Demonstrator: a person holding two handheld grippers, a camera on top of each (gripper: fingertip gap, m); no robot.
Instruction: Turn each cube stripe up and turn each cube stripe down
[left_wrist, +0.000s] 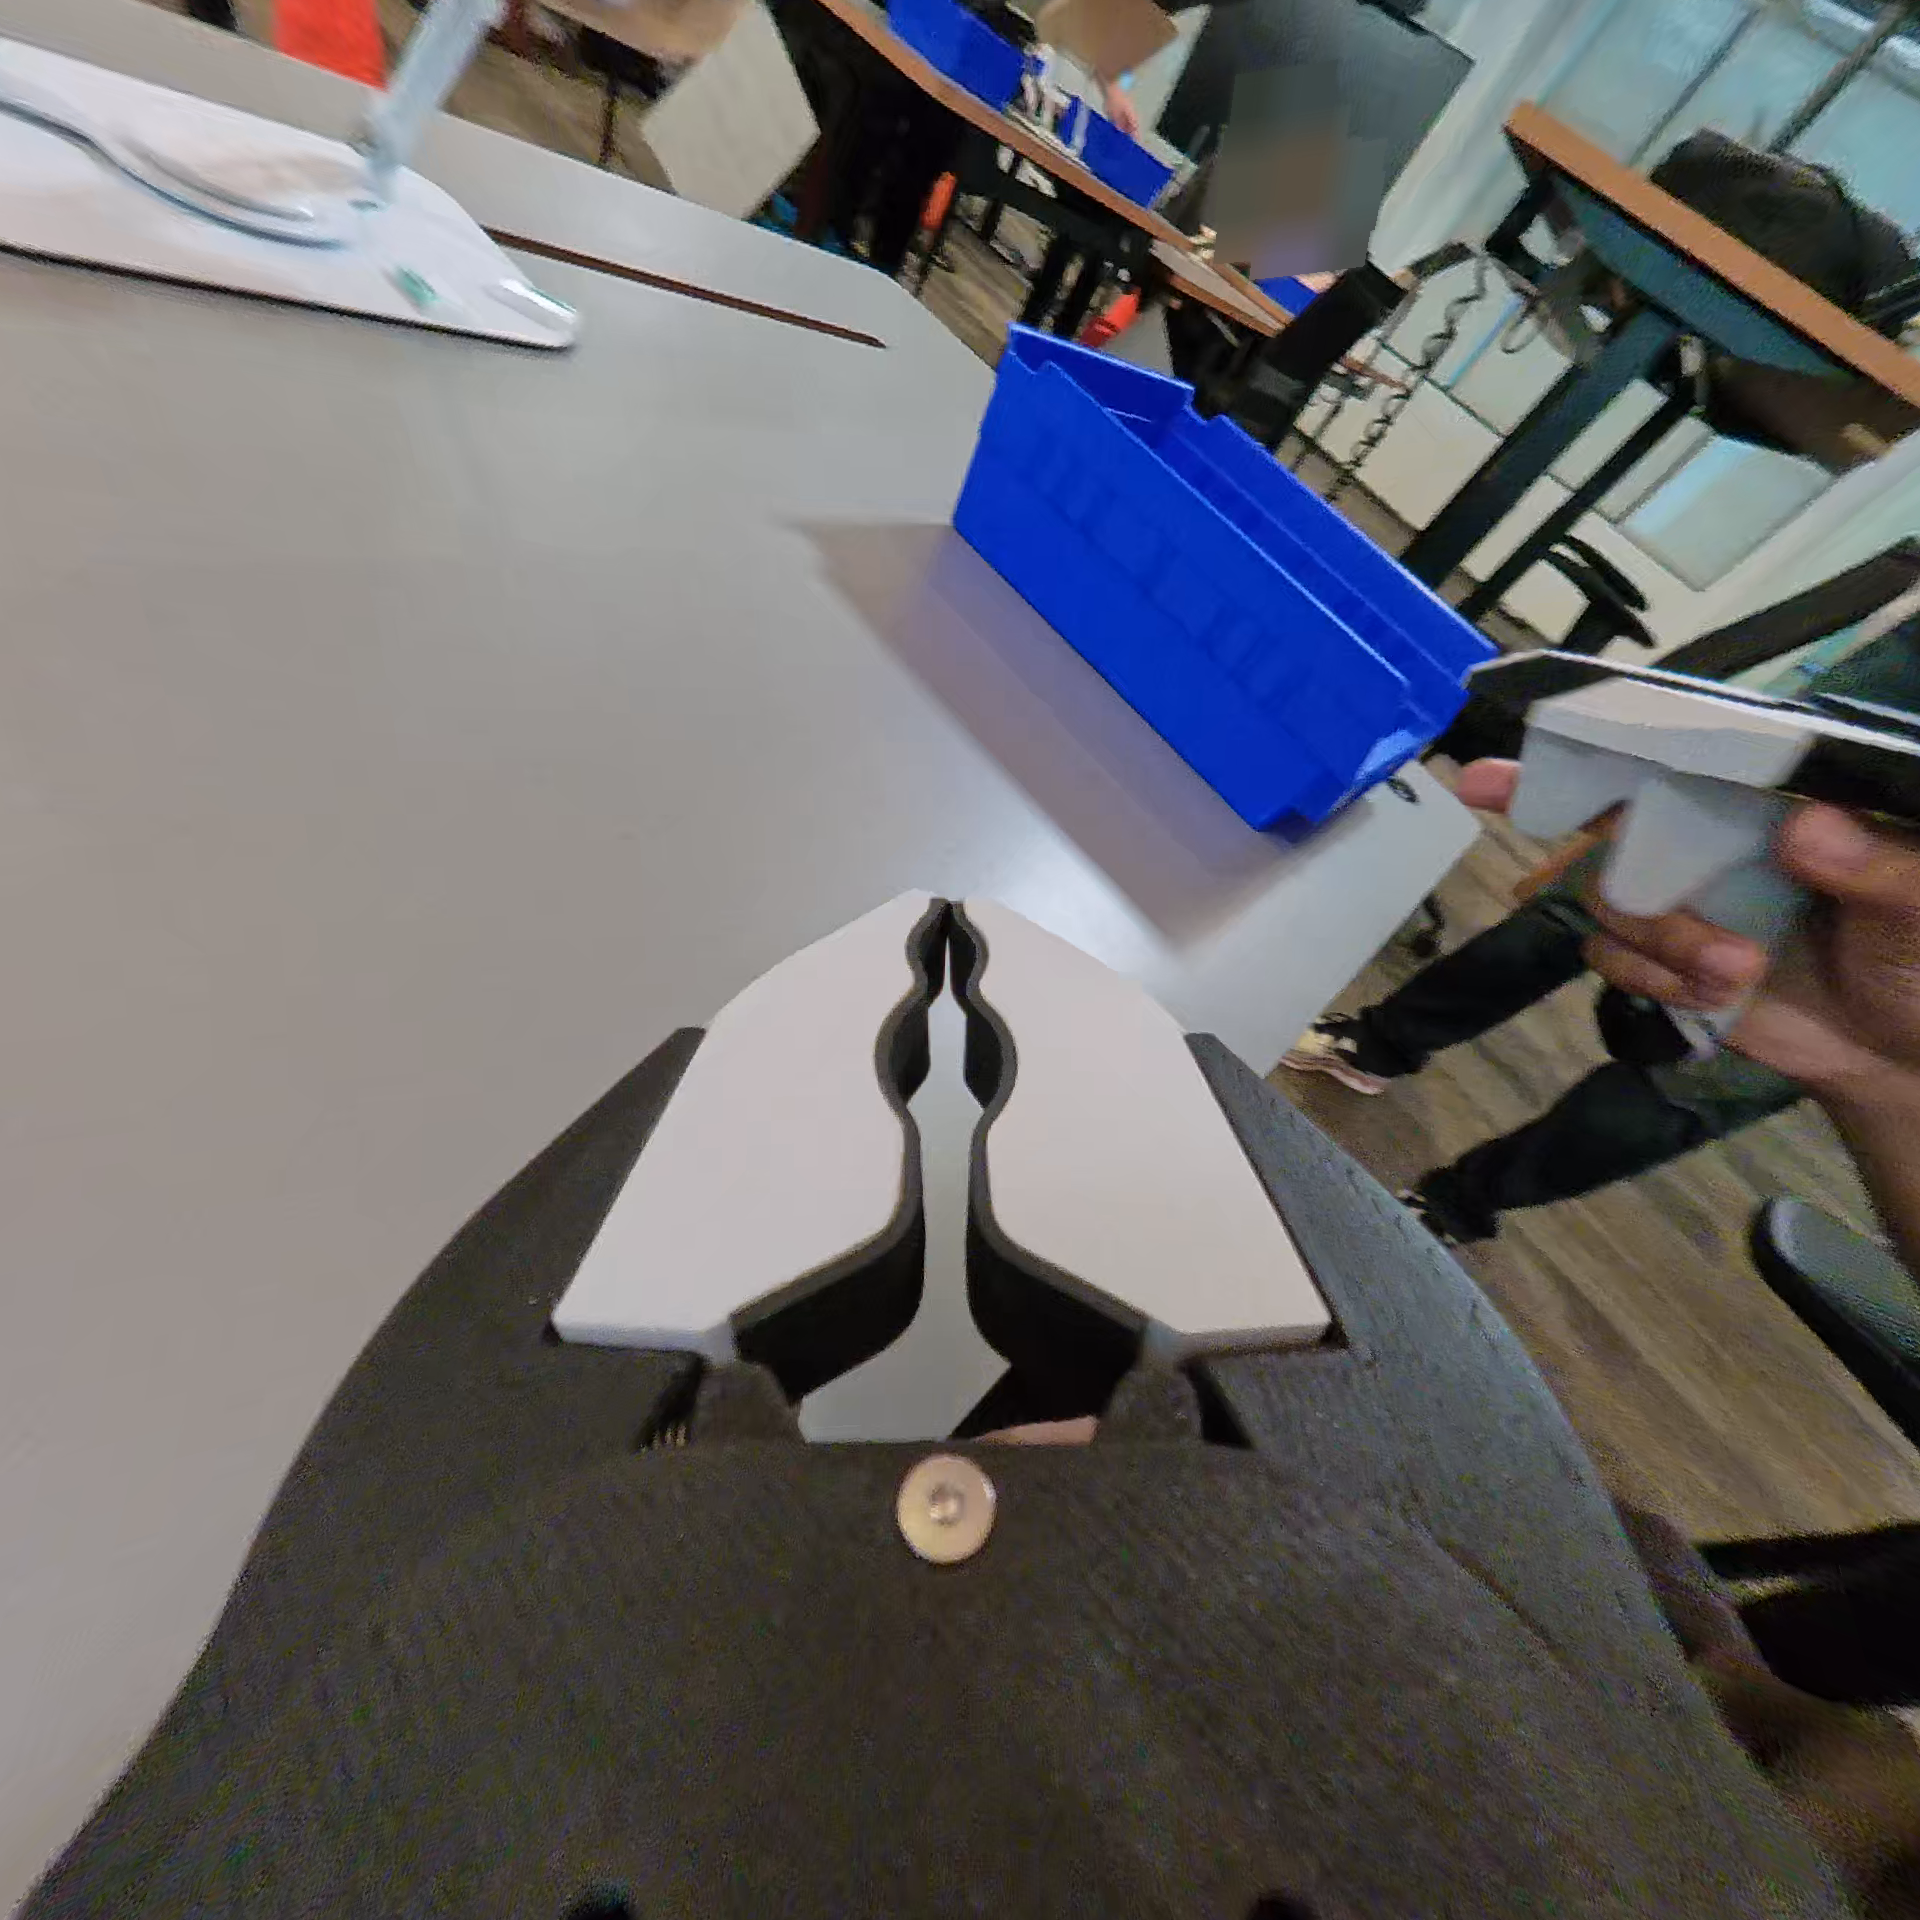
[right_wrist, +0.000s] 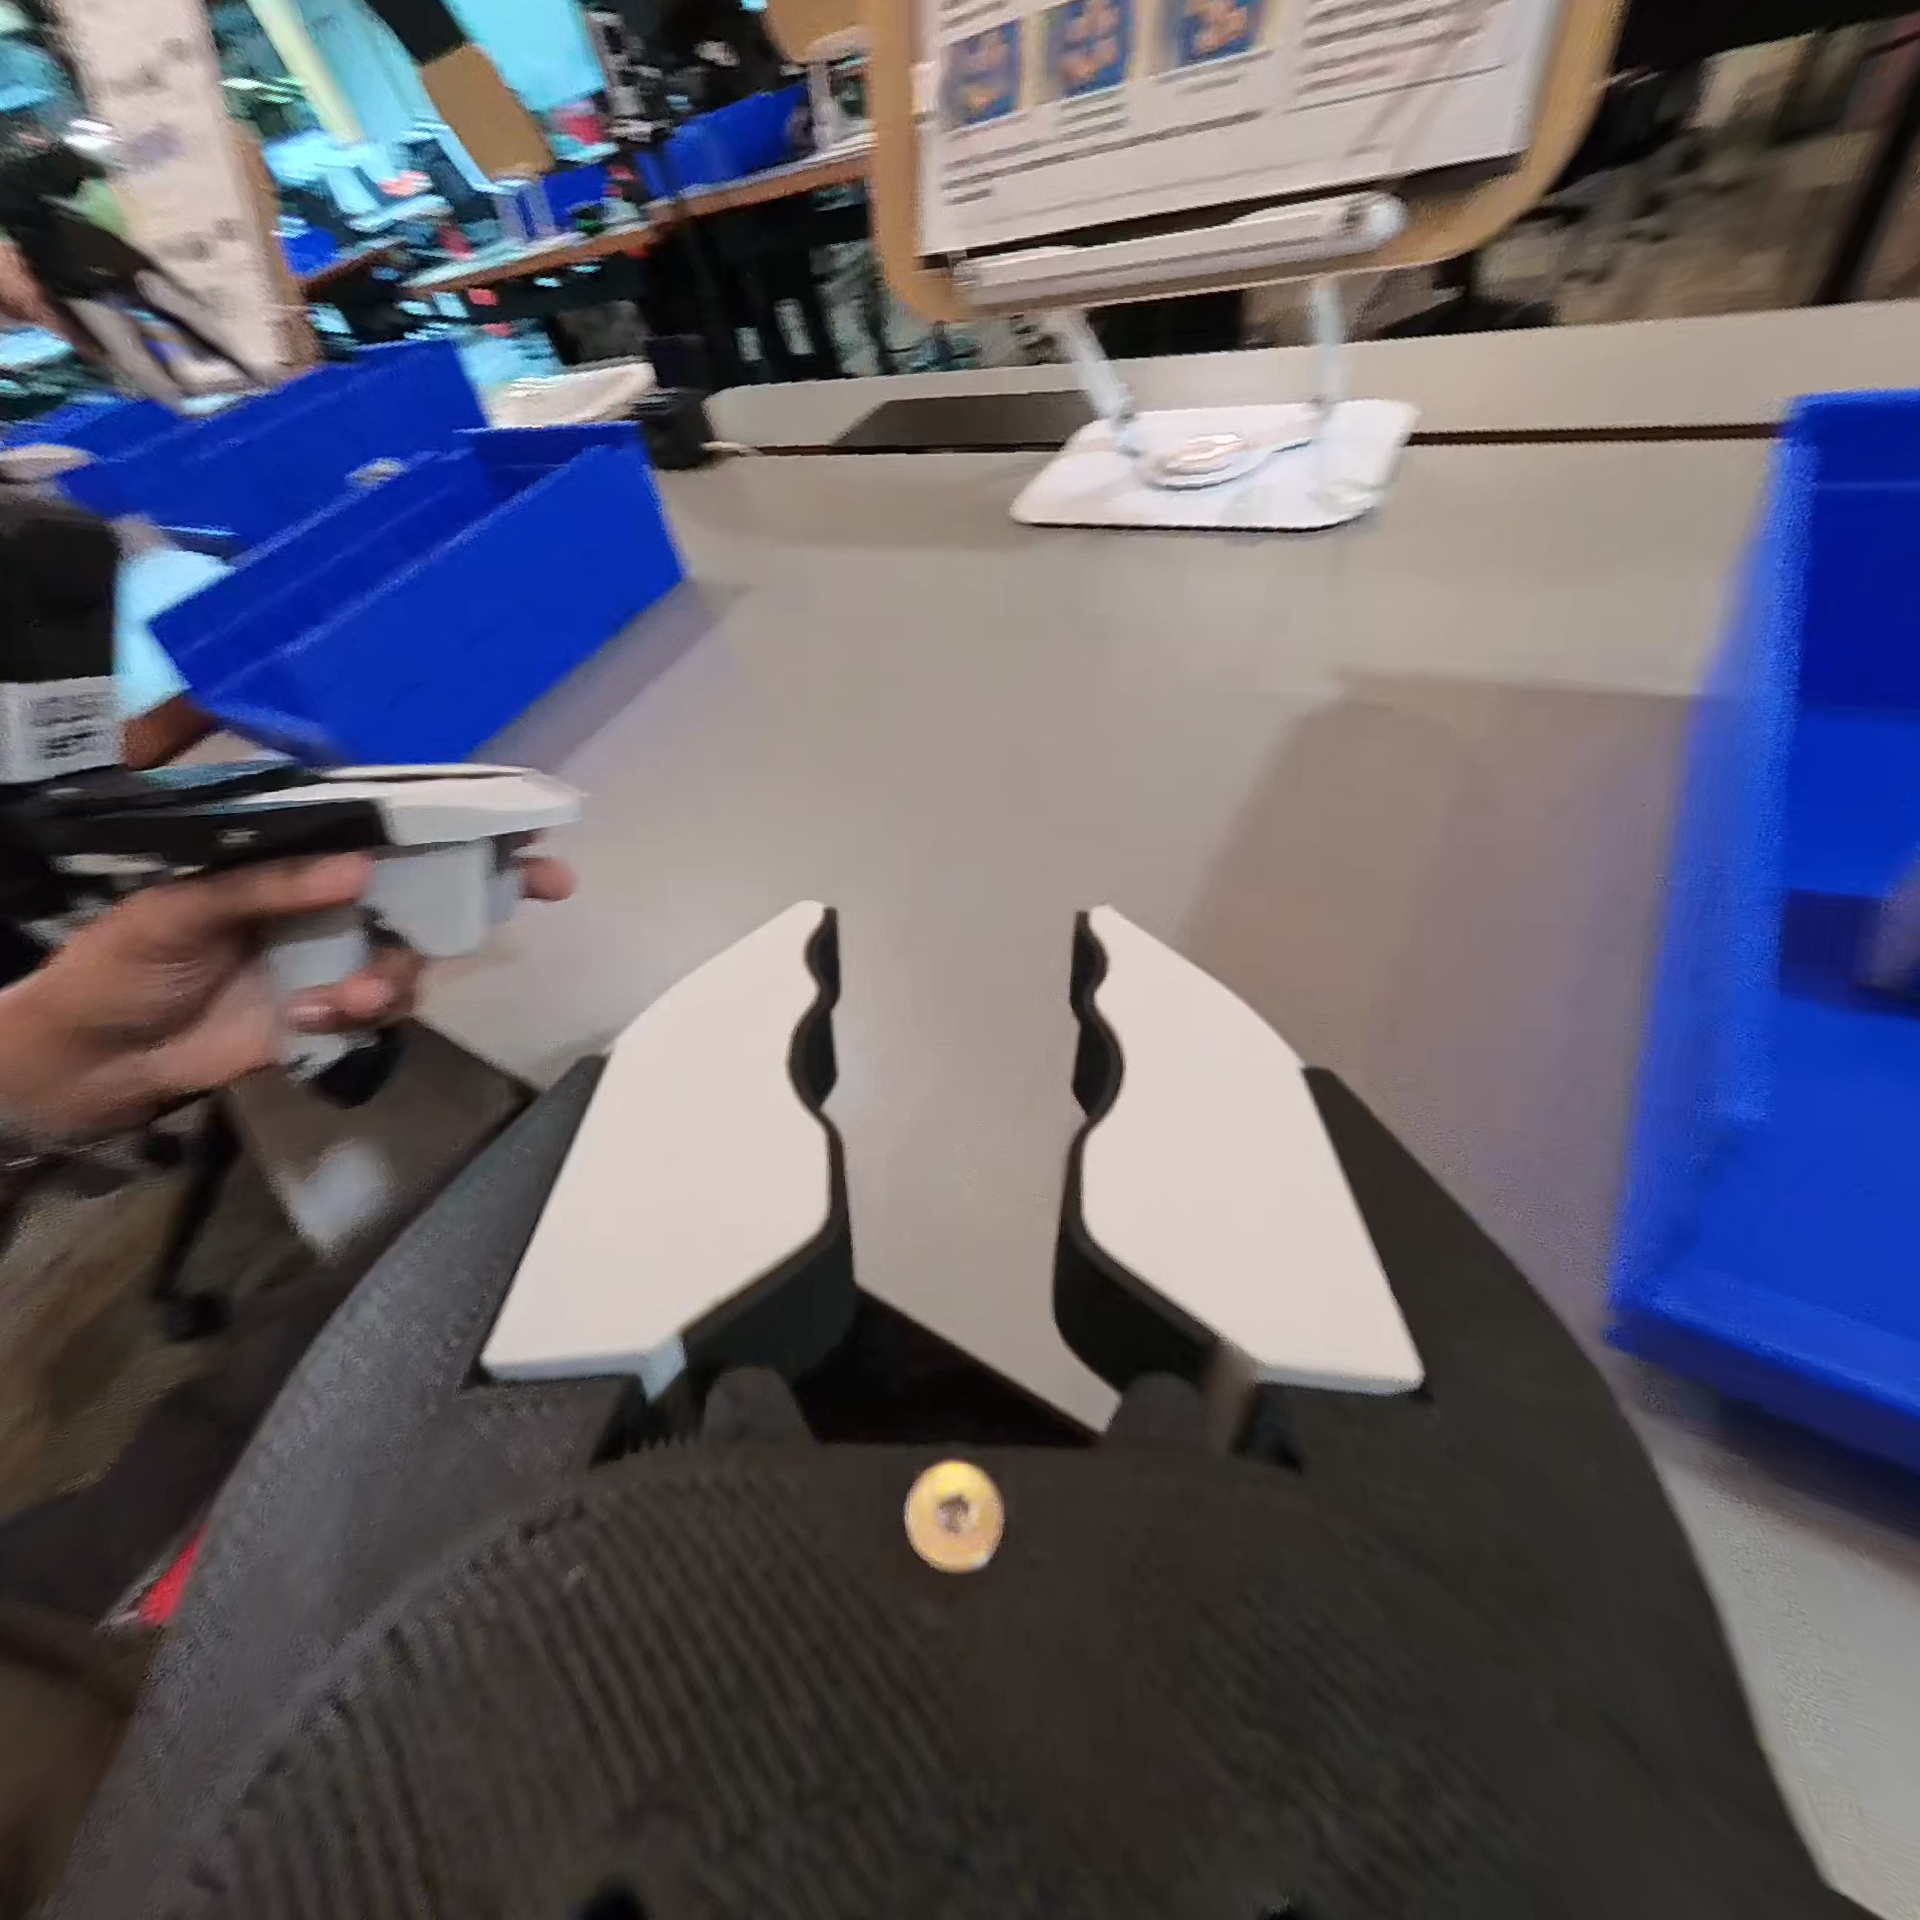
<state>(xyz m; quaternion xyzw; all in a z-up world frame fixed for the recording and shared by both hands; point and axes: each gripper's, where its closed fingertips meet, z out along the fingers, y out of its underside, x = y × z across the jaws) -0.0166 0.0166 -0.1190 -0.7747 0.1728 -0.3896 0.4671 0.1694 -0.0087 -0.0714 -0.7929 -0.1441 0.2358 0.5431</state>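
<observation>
Blue bins (left_wrist: 1195, 582), grey table (left_wrist: 416, 675), black-and-white gripper (right_wrist: 951, 925).

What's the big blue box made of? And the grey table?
The open-topped blue bin looks like hard moulded plastic: one even colour, slightly glossy, with ribbed walls and a stepped rim. The flat grey tabletop seems a smooth matte laminate with a dark edge, though the pictures can't confirm that.

Table (right_wrist: 1039, 675) carrying two bins — one bin (right_wrist: 436, 592) sitting at the left edge, the other bin (right_wrist: 1787, 935) at the right. Stand base (right_wrist: 1216, 468) resting at the back, between them, holding up a board (right_wrist: 1195, 114).
</observation>
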